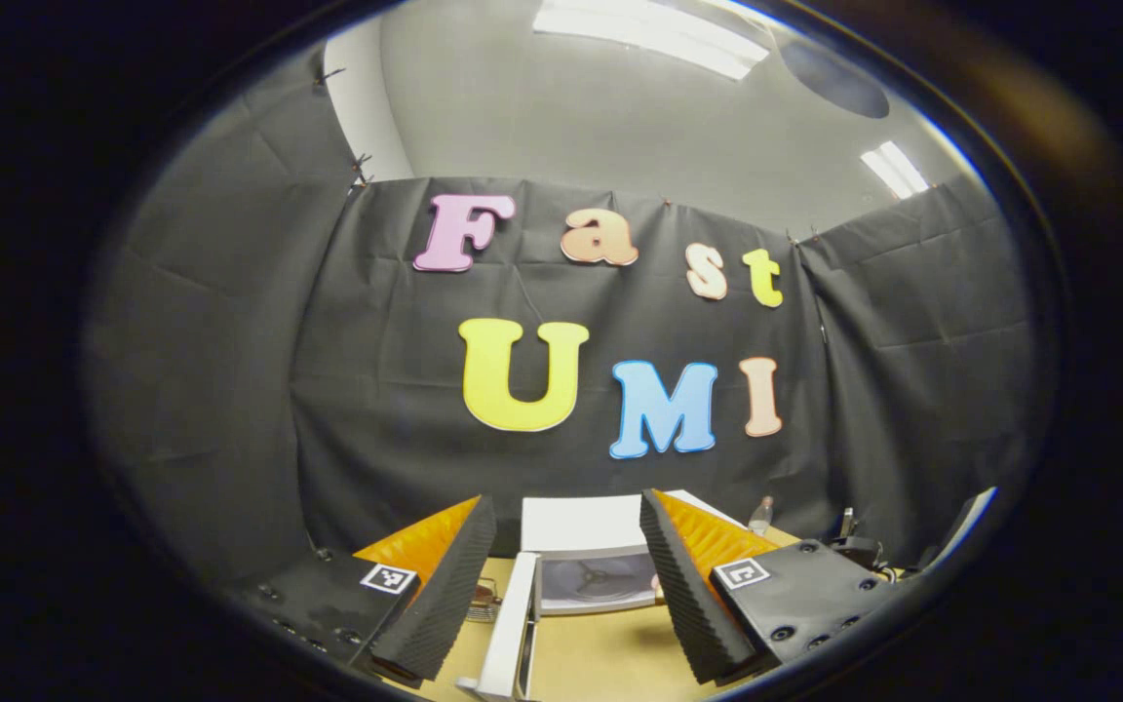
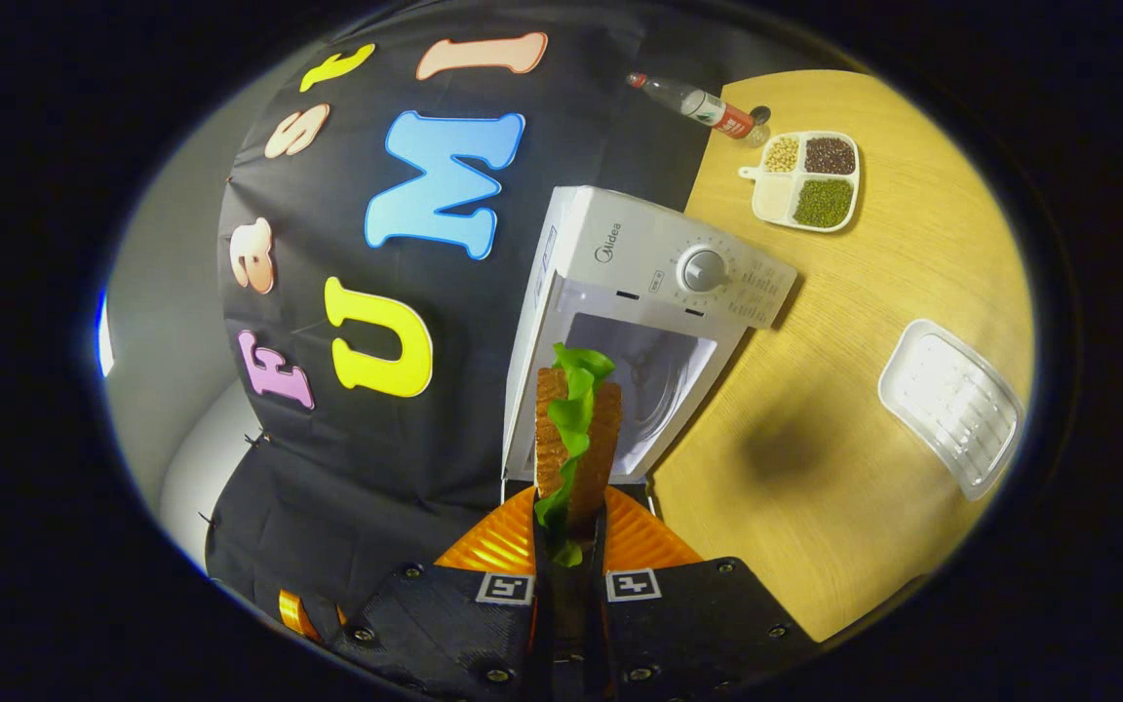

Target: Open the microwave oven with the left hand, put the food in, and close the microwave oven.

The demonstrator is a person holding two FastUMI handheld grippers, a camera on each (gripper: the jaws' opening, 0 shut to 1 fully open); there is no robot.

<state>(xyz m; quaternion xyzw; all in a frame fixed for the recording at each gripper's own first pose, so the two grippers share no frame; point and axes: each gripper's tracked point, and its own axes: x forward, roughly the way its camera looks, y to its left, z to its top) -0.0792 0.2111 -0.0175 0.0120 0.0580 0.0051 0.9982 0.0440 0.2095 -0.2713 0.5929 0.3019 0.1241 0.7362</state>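
Note:
The white microwave (image 1: 581, 526) stands on the wooden table straight ahead of my left gripper (image 1: 566, 499), which is open and holds nothing. Its door (image 1: 508, 624) is swung open toward me on the left, and the cavity with the turntable (image 1: 600, 580) shows. In the right gripper view the microwave (image 2: 659, 258) appears turned on its side, with its cavity (image 2: 654, 375) open. My right gripper (image 2: 569, 546) is shut on a sandwich (image 2: 600, 439) of brown bread and green lettuce, held in front of the cavity's mouth, outside it.
A divided plate of beans (image 2: 805, 180) and a plastic bottle (image 2: 698, 102) lie beyond the microwave's dial side. A clear plastic tray (image 2: 951, 405) sits on the wooden table (image 2: 815, 487). The bottle (image 1: 761, 512) also stands right of the microwave by the cloth wall.

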